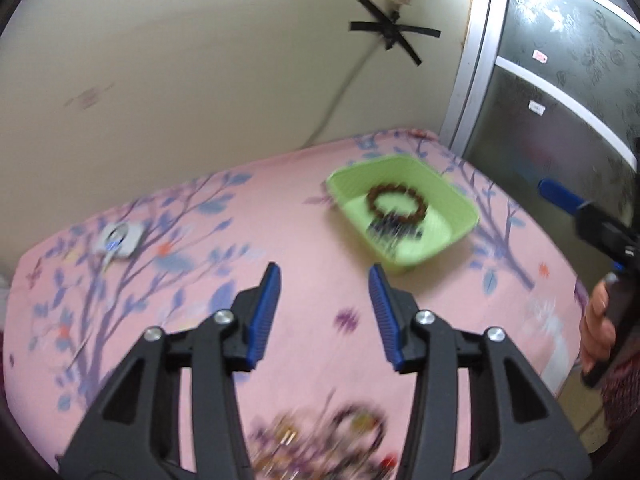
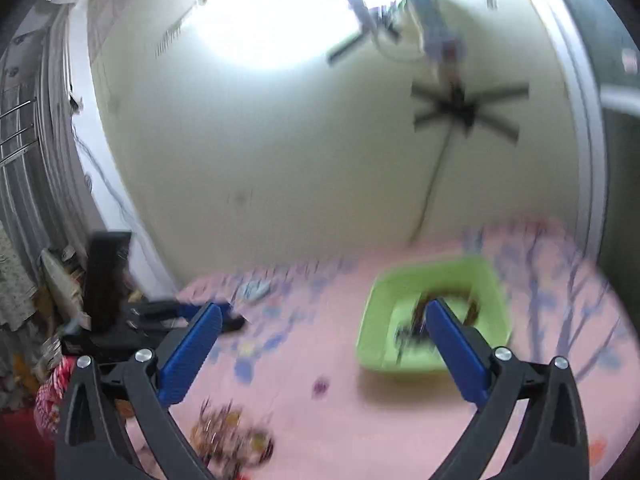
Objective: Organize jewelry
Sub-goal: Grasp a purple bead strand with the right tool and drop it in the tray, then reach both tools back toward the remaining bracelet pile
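Note:
A green tray (image 1: 460, 204) stands on the pink flowered bedsheet (image 1: 248, 232) toward the far right. In it lie a brown bead bracelet (image 1: 397, 205) and a dark piece of jewelry (image 1: 394, 233). A blurred heap of mixed jewelry (image 1: 320, 440) lies at the near edge, below my left gripper (image 1: 323, 276), which is open with nothing between its blue pads. In the right wrist view my right gripper (image 2: 324, 308) is open wide and empty, its right finger in front of the green tray (image 2: 380, 308); the jewelry heap (image 2: 232, 436) lies near its left finger. The right gripper also shows at the right edge (image 1: 560, 196) of the left wrist view.
A small white device (image 1: 118, 240) with a cord lies on the sheet at the left. A cream wall with a taped cable (image 1: 388, 32) runs behind the bed; a frosted glass door (image 1: 560, 92) stands at right. A hand (image 1: 598, 320) grips the right tool's handle.

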### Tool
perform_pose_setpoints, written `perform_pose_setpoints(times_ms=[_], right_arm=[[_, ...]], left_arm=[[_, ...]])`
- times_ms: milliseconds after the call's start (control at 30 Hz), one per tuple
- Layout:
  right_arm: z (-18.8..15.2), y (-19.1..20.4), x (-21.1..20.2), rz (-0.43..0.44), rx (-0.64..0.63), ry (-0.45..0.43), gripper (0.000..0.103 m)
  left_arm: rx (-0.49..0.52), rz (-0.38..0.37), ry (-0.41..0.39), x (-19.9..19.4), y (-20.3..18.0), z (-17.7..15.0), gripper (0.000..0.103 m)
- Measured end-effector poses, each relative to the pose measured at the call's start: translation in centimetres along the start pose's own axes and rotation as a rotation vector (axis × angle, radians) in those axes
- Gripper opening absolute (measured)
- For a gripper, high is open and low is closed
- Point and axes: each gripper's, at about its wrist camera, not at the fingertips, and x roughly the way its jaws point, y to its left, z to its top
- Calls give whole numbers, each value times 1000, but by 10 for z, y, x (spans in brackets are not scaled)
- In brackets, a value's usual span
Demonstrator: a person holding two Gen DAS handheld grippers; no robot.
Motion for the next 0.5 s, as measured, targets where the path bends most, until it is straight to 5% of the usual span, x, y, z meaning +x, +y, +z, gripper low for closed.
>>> perform_pose_setpoints(times_ms=[67, 133, 233, 500], right_arm=[[-22, -2, 13, 17, 45, 104, 77], [-45, 3, 26, 0, 31, 190, 33], [-81, 16, 49, 7, -11, 335, 9], [-120, 78, 78, 21, -207, 449, 6]], left_arm=[[-19, 7, 11, -11, 15, -29, 44], [-47, 6, 31, -18, 30, -62, 44], [-91, -8, 47, -23, 47, -100, 44], [-187, -31, 69, -28, 76, -160, 44]])
